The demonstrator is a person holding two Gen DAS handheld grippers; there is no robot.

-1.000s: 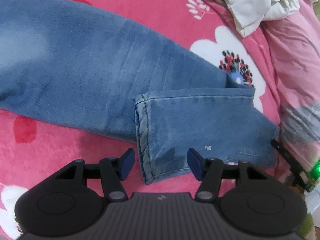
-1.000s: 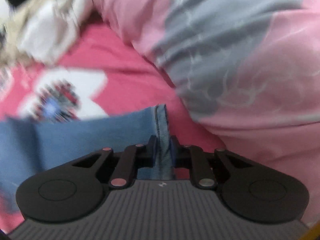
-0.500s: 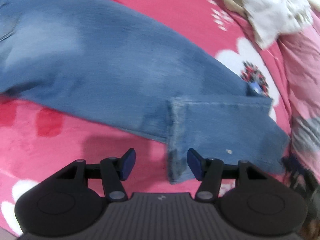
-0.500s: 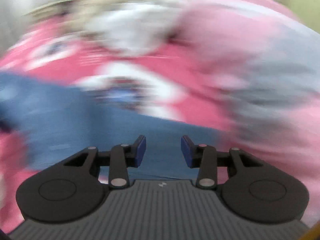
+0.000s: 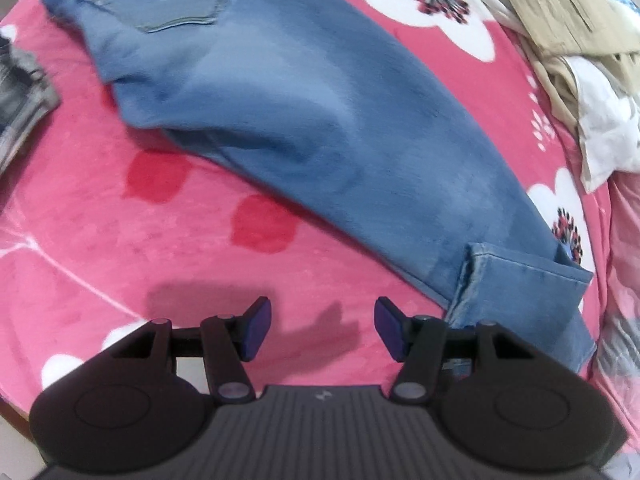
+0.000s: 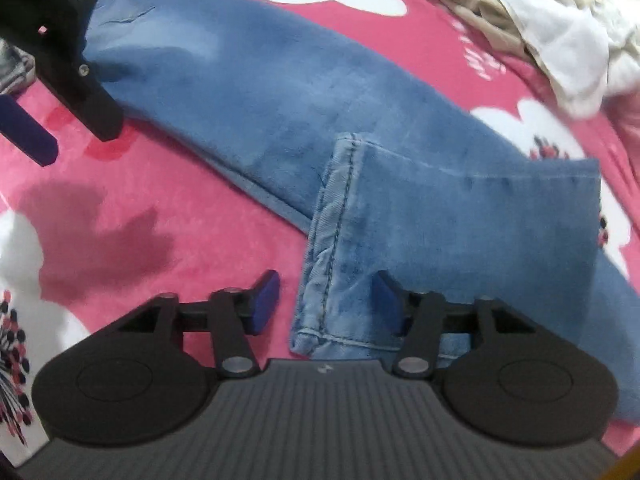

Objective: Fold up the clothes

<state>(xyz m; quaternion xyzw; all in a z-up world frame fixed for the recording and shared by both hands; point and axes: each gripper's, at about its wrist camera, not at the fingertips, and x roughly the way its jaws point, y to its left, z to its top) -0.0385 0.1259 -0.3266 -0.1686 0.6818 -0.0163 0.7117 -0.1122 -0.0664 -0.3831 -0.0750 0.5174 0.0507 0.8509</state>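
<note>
The jeans [image 5: 304, 92] lie flat across a pink flowered blanket [image 5: 120, 240] on a bed, doubled lengthwise, back pocket at the far left, the leg end folded back onto the legs with its hem [image 6: 332, 236] facing left. A heap of beige and white clothes [image 6: 552, 20] sits at the far right; a grey garment [image 5: 20, 84] at the left edge. The right gripper [image 6: 326, 300] points steeply down over the hem, its jaws standing apart though they have just been closing, pads clear of the denim. The left gripper [image 5: 322, 328] hovers over bare blanket, jaws apart, empty.
</note>
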